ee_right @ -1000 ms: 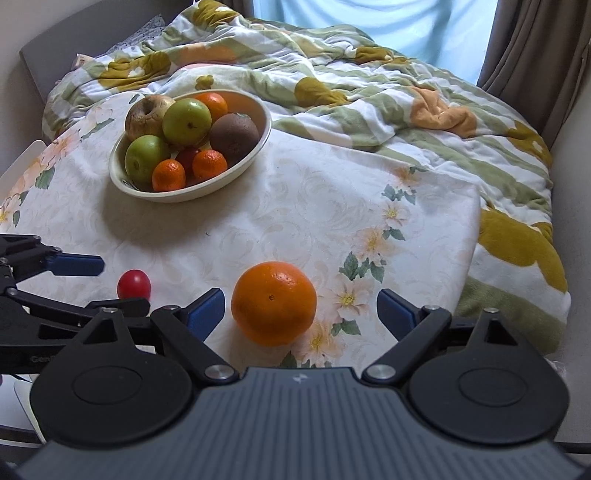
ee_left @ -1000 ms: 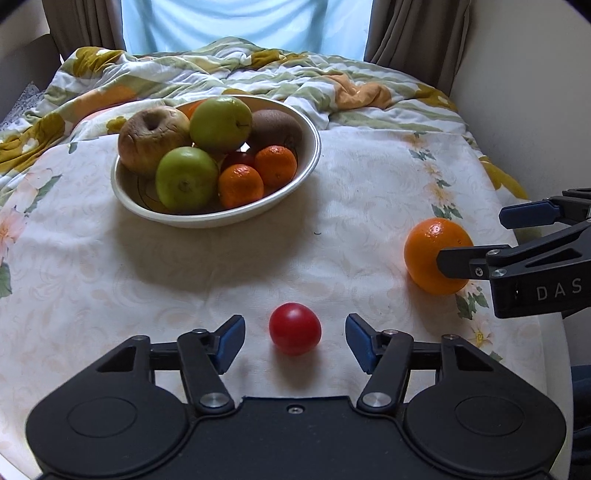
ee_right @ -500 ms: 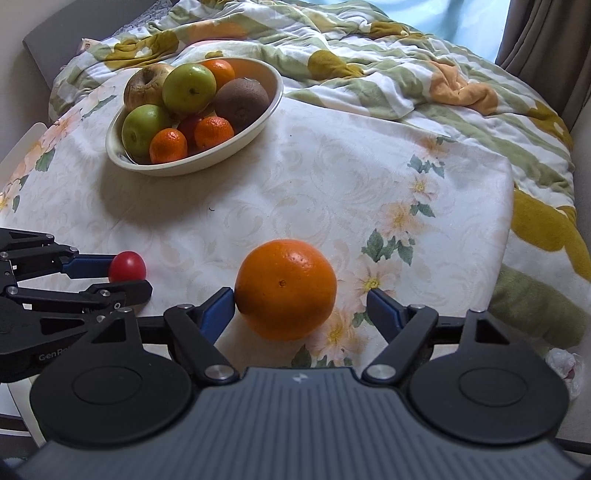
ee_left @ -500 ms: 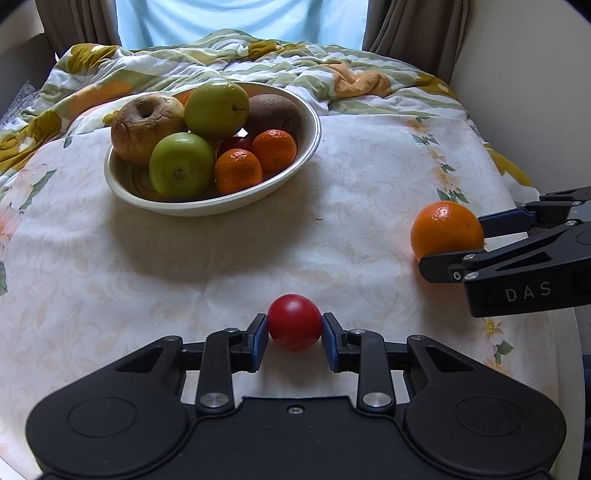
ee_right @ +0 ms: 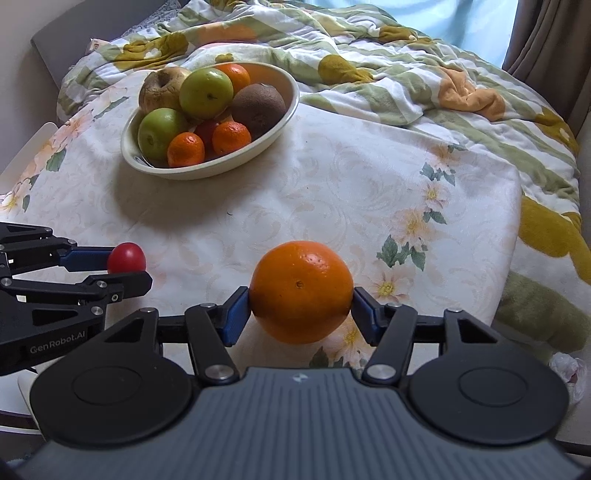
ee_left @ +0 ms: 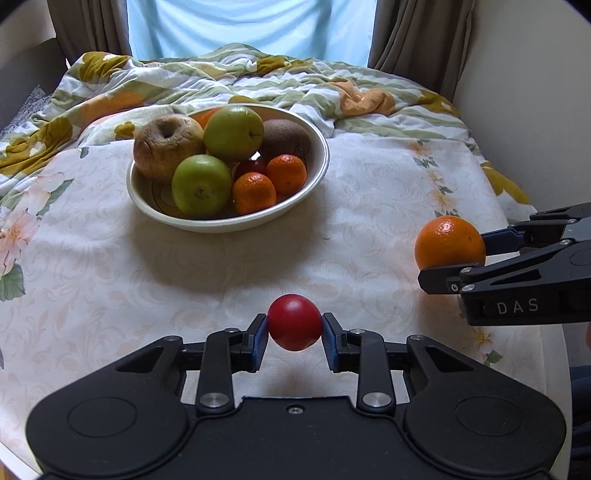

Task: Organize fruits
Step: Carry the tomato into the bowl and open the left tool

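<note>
In the left wrist view the right gripper (ee_left: 452, 254) is cut off by the right edge of the frame, and the lower back of the orange (ee_left: 448, 242) is covered by its near finger. In the right wrist view the left gripper (ee_right: 127, 264) is cut off at the left edge, and only the top of the small red fruit (ee_right: 126, 257) is seen above its finger. A dark red fruit (ee_left: 252, 167) in the bowl (ee_left: 314, 184) is mostly hidden by the tangerines (ee_left: 255, 192), so its kind cannot be told.

The bowl is seen in the upper middle of the left view, on the flowered cloth (ee_left: 92, 280) over the counter, with two green apples (ee_left: 201, 184), a wrinkled brown apple (ee_left: 166, 144) and a kiwi (ee_left: 286, 136) in it. A rumpled quilt (ee_left: 258, 81) lies behind it, below the curtains (ee_left: 406, 33).

Since a second ago both grippers have been closed from wide open: the red fruit is now pinched between the left pads (ee_left: 260, 338), and the orange is clamped between the right pads (ee_right: 232, 317). Both fruits appear raised slightly off the cloth.
</note>
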A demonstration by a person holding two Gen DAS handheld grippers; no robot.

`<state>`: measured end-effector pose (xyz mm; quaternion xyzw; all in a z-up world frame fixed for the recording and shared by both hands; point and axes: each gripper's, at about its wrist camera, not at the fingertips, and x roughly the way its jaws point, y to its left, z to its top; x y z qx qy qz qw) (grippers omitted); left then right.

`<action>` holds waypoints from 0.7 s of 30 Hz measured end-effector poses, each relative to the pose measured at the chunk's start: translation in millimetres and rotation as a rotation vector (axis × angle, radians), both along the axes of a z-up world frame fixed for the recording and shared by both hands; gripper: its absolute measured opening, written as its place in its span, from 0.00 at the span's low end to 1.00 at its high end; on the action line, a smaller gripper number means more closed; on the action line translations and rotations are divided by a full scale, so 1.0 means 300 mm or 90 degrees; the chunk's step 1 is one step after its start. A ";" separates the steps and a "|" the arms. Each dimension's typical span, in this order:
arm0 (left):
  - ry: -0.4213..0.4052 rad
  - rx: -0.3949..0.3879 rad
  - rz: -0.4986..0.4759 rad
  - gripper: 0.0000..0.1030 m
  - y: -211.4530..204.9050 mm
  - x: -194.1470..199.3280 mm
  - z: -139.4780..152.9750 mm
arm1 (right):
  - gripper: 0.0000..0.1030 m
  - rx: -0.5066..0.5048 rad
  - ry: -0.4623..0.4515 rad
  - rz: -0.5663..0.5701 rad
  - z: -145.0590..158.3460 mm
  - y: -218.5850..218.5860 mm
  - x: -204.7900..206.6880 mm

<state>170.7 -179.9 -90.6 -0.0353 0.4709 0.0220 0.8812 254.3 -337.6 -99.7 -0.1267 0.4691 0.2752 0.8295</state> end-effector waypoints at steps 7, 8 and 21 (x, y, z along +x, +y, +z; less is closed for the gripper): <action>-0.041 -0.002 0.008 0.33 0.009 -0.046 0.106 | 0.72 0.013 -0.033 0.011 0.083 0.007 -0.056; -0.048 0.000 0.009 0.33 0.012 -0.053 0.122 | 0.72 0.014 -0.039 0.015 0.097 0.010 -0.066; -0.103 0.024 -0.009 0.33 0.180 -0.069 0.283 | 0.72 0.033 -0.086 -0.002 0.283 0.085 -0.106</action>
